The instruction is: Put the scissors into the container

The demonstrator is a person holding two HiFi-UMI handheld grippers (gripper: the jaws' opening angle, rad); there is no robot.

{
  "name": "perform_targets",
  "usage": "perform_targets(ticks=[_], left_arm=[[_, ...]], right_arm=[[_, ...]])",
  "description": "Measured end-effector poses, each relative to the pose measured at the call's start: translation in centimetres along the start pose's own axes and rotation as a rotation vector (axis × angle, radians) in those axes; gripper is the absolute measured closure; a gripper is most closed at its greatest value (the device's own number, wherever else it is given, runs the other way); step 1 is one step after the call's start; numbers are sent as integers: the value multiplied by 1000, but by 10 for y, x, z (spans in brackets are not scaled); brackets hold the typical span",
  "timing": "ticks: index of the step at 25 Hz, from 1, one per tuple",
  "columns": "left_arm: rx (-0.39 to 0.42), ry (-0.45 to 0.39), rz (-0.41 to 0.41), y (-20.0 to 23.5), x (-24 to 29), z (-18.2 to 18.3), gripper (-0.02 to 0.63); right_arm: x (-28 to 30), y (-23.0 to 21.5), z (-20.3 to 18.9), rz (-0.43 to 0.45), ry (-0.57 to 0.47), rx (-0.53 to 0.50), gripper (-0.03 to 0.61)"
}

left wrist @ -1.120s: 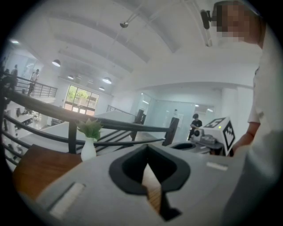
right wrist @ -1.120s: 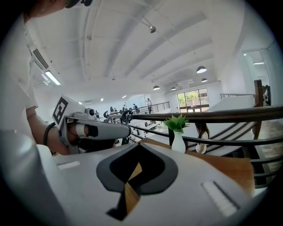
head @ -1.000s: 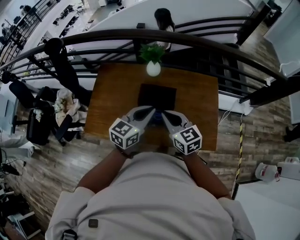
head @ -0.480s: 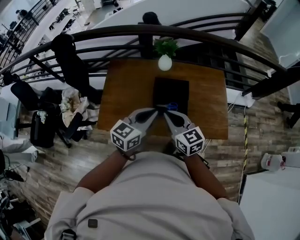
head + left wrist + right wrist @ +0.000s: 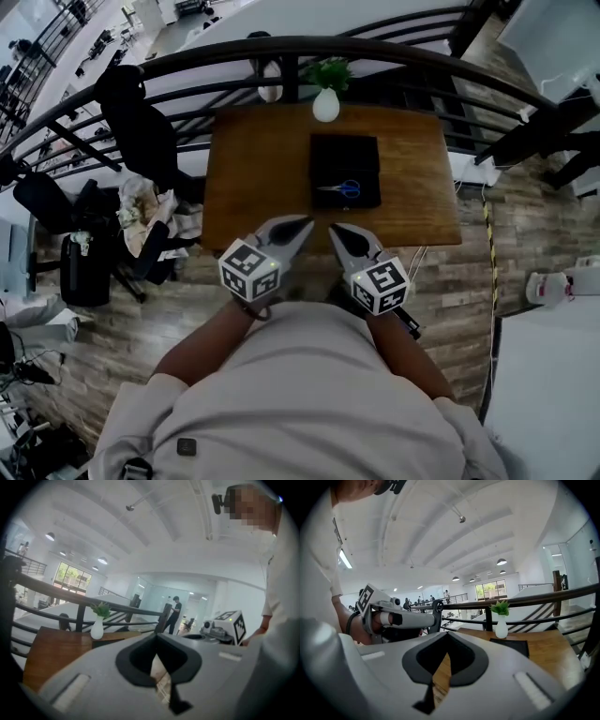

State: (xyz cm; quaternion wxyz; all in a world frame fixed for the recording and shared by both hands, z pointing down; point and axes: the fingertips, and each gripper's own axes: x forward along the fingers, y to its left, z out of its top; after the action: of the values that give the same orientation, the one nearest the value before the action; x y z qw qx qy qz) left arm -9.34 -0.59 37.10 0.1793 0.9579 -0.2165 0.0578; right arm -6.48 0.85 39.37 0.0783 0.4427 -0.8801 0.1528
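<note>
left claw (image 5: 300,225): jaws together, empty, held off the near edge of the surface (image 5: 253,178). right claw (image 5: 339,232): likewise closed, empty. scissors (image 5: 342,188) lie inside the black container (image 5: 345,150), mid-surface toward the far edge. risk: a careless forward reach with closed claws could knock the container and dislodge them.

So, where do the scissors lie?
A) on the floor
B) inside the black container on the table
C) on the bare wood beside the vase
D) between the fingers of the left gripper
B: the head view shows the blue-handled scissors lying inside the black container on the table.
</note>
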Motion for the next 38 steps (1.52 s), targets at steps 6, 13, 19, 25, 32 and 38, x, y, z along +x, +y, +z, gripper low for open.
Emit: perform_targets(ticks=[6,13,19,25,32,38], left_arm=[[1,-26,-29,-35,-9,-4,609],[3,-61,13,-72,-14,-11,609],[2,-67,47,-120,7,-13,609],[22,-74,79,-170,28,-20,609],[49,-87,121,-228,33,-36,609],[55,-83,133,-261,31,-52,609]], right_arm=[[-33,14,-5,-23,1,-15,572],[-69,24,-10,21,-5,-49,572],[-120,9,-10,54,1,-87,572],[-178,-2,-20,86,0,-140,572],[-238,-9,-38,132,-1,-158,572],[-269,-14,-53,152,9,-128,572]])
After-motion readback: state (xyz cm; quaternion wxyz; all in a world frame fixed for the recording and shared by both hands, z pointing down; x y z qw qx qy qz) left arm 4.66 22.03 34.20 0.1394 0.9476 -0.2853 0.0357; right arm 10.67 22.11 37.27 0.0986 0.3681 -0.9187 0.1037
